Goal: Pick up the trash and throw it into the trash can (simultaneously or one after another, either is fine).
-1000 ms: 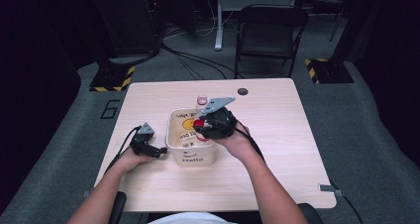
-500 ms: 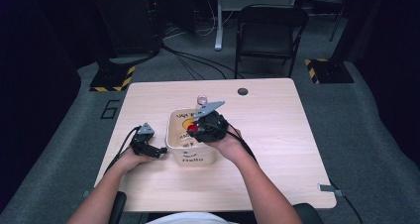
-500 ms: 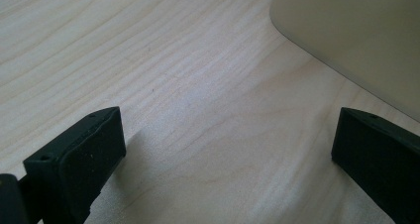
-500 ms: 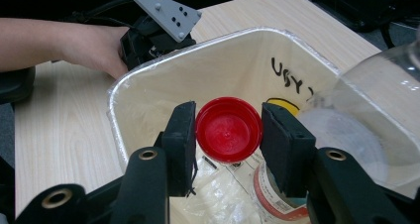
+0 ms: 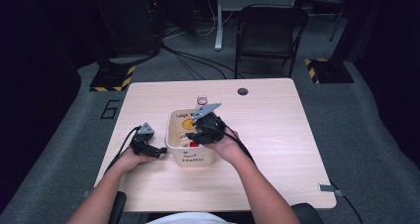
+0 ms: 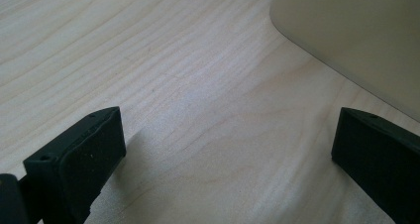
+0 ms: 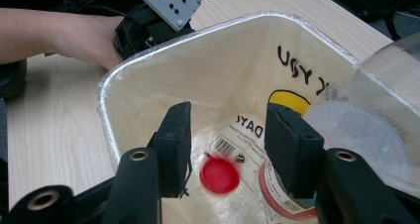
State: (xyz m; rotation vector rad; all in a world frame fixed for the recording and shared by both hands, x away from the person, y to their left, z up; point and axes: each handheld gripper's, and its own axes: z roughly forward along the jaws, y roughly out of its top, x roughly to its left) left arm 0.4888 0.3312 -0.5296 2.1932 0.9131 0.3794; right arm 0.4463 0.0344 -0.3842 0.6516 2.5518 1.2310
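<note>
inside the cream bin (image 7: 119, 85) lies a red-capped bottle (image 7: 220, 177) (right hand-held gripper (image 7: 228, 135) apart, unclamped, just opening).

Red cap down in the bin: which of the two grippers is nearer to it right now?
Right. The right gripper hangs over the bin with the red cap just beyond its parted jaws. The left gripper sits on the table outside the bin's wall.
</note>
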